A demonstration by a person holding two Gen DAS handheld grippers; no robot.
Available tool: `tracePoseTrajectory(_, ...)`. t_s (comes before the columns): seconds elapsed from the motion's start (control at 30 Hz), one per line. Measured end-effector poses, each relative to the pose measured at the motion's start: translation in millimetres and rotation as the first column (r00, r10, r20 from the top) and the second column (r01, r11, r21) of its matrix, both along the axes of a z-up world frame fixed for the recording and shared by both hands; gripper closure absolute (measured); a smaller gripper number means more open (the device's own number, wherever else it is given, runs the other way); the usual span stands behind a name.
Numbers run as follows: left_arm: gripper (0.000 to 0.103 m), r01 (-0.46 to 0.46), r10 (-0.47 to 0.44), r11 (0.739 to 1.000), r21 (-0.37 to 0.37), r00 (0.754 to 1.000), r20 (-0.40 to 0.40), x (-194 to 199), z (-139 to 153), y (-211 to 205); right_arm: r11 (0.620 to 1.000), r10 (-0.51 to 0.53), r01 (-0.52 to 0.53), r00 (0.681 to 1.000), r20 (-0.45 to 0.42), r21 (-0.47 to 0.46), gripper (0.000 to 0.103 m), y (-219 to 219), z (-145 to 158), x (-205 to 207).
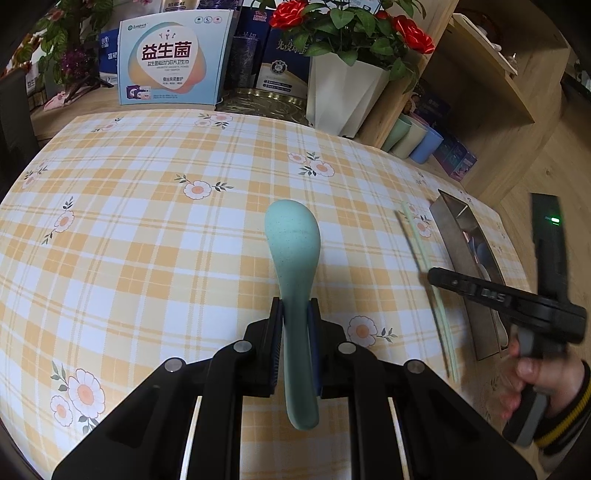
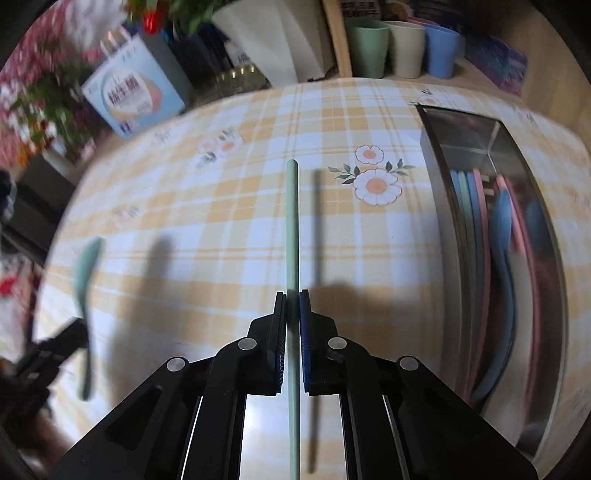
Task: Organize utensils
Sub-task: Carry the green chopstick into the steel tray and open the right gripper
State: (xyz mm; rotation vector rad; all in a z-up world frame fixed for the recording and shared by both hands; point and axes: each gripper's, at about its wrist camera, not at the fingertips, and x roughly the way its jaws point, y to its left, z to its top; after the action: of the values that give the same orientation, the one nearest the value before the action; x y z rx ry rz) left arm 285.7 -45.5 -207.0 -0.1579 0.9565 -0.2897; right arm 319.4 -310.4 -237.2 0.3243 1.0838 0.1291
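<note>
Holding a green spoon (image 1: 293,254) tight by its handle, the left hand-held gripper (image 1: 295,314) hangs above the checked worktop (image 1: 147,221). The right hand-held gripper (image 2: 292,306) is clamped on a green chopstick (image 2: 292,221), near the metal utensil tray (image 2: 461,147) holding spoons and chopsticks.

A home dining corner: checked, flower-printed tablecloth (image 1: 147,240) under the left gripper (image 1: 295,314), potted red roses (image 1: 351,29) and product boxes (image 1: 173,59) beyond it, pastel cups (image 2: 402,46) on a wooden shelf (image 1: 480,92) ahead to the right.
</note>
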Motion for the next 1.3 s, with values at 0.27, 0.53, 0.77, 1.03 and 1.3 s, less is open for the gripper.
tracePoseTrajectory(0.27,0.090,0.022,-0.022,1.000,0.015,1.000,0.009,-4.2,3.7,-10.2,0.996,-0.054,0.048,0.995,0.086,0.070,0.096,-22.7,23.2,-27.2)
tracePoseTrajectory(0.53,0.090,0.040,-0.040,0.999,0.024,0.999,0.013,-4.8,5.6,-21.1,0.988,-0.123,0.132,0.986,0.109,-0.080,0.096,-96.4,34.7,-28.9)
tracePoseTrajectory(0.77,0.090,0.057,-0.057,0.998,0.035,0.998,0.013,-6.4,6.6,-29.6,0.977,-0.174,0.180,0.983,0.065,-0.112,0.096,-131.5,20.1,-26.8)
tracePoseTrajectory(1.03,0.090,0.061,-0.062,0.997,0.044,0.998,0.012,-6.7,6.6,-31.7,0.983,-0.184,0.185,0.982,0.052,-0.012,0.096,-115.3,13.5,-21.1)
tracePoseTrajectory(1.3,0.090,0.054,-0.054,0.997,0.046,0.998,0.007,-8.0,9.5,-30.4,0.965,-0.256,0.256,0.967,-0.008,0.049,0.096,-117.6,-1.0,-7.6)
